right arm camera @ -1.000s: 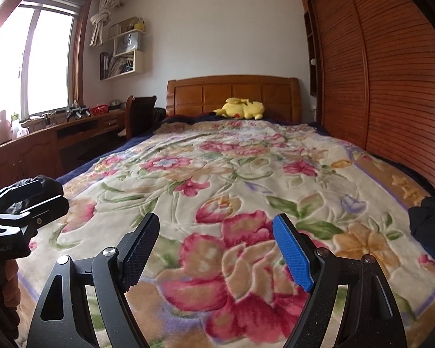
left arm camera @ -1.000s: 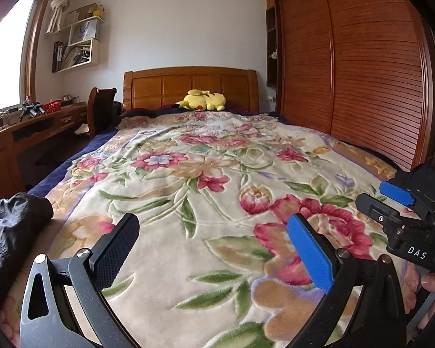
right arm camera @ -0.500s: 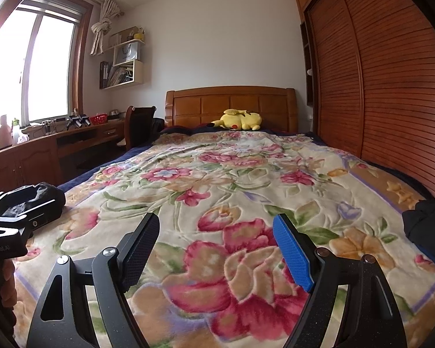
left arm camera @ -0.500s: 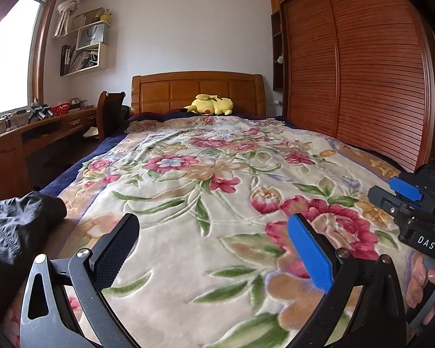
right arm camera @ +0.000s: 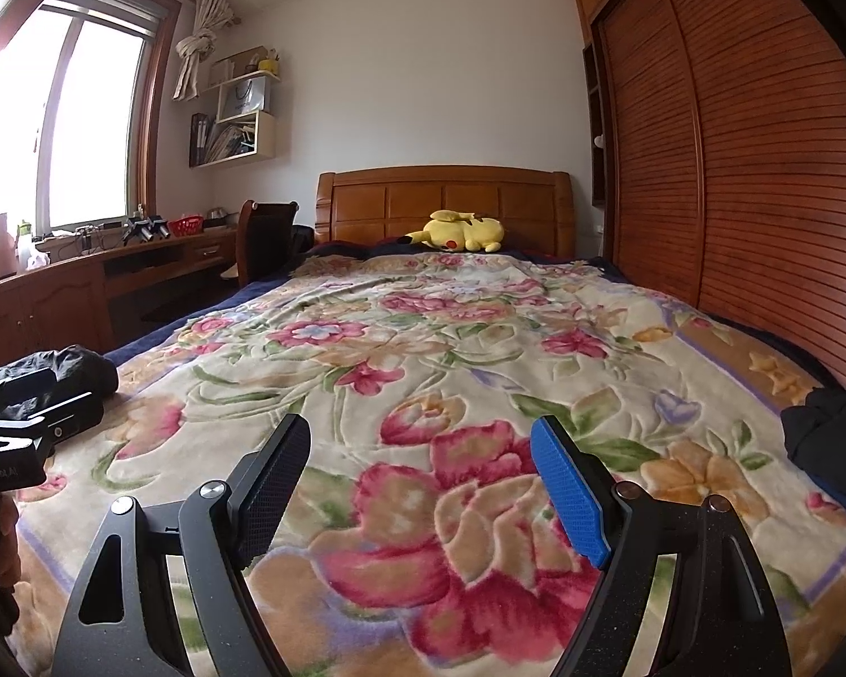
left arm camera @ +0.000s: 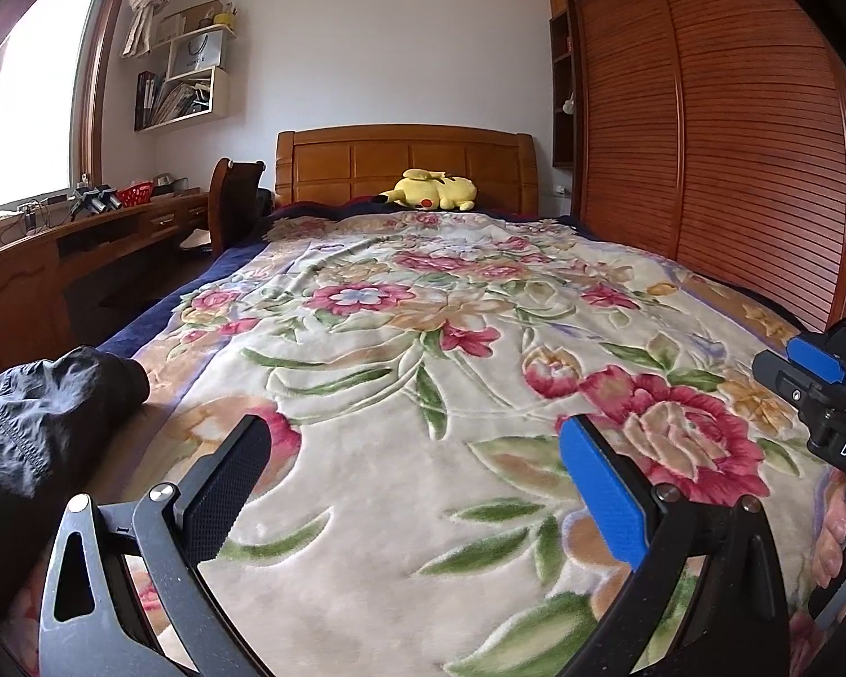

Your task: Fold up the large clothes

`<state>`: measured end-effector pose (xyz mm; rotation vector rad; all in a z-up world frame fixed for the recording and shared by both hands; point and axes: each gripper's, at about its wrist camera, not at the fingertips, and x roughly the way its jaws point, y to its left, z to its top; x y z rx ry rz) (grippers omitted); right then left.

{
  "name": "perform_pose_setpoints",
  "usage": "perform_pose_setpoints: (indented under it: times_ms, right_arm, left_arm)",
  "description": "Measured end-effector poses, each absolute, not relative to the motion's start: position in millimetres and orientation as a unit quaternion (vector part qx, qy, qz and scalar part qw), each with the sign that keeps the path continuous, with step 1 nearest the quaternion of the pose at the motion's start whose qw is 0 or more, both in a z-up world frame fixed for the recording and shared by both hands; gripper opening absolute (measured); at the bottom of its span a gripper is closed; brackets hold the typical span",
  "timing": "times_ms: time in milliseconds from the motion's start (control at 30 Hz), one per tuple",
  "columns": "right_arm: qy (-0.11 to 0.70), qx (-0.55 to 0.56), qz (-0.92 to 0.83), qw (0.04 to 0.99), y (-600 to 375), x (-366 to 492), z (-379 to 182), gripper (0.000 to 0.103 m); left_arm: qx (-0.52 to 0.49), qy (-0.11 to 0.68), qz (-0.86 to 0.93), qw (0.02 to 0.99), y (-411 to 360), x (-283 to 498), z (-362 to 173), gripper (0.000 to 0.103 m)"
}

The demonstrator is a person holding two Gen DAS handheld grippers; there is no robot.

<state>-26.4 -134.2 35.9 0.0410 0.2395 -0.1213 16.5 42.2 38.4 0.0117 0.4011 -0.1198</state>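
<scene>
A: Where was the dark garment [left arm camera: 39, 429]?
B: Bunched at the near left edge of the floral blanket [left arm camera: 400, 395], left of the left gripper [left arm camera: 406, 479]; no long axis showed.
A: And the jaws?
B: Both spread wide, empty. The right gripper [right arm camera: 417, 485] sat further off; more dark cloth [right arm camera: 829, 423] lay at its right

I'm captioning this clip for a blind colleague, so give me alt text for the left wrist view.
The open left gripper hovers empty over a floral blanket covering a bed, with a crumpled black garment at its left edge. The right gripper enters at the right edge; a yellow plush toy lies by the wooden headboard.
</scene>
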Motion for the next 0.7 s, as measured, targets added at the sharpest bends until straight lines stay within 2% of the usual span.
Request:
perform_pose_setpoints:
  times_ms: [700]
  right_arm:
    - [0.118, 0.017, -0.057, 0.991, -141.3, -29.3, 35.5, 0.082]
  left_arm:
    - [0.007, 0.197, -0.059, 0.979, 41.3, 16.3, 37.5, 0.102]
